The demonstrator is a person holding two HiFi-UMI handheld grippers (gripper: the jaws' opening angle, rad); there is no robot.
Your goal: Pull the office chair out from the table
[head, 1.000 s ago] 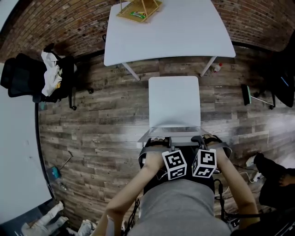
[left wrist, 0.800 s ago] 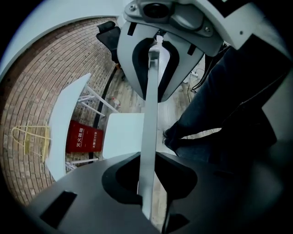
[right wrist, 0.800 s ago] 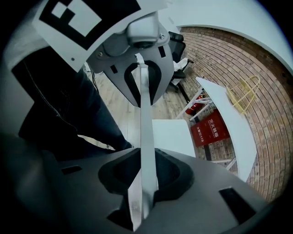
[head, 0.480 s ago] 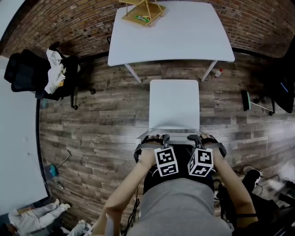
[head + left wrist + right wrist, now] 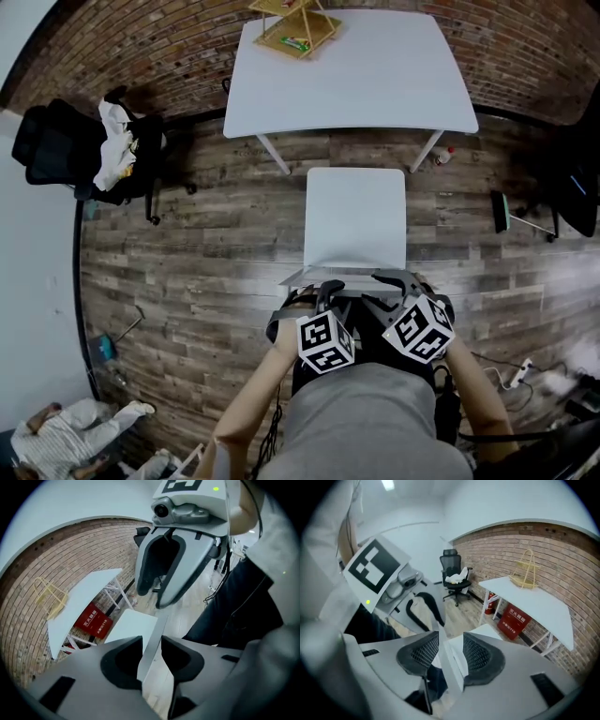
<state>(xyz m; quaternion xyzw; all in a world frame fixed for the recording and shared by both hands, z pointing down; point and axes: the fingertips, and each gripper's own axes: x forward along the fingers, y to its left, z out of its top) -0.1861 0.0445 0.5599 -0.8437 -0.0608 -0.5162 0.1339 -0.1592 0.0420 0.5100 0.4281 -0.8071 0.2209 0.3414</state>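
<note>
Looking down, the head view sets the white chair (image 5: 355,217) well clear of the table (image 5: 375,84), with the left gripper (image 5: 325,287) and the right gripper (image 5: 392,281) at its near top edge. Only the gripper views show that edge as a thin pale strip between each pair of jaws, which have just been opening and stand spread, not pressing it. They alone show a red sign (image 5: 93,620) under the table. From above, the gaps between the jaws are too small to read.
</note>
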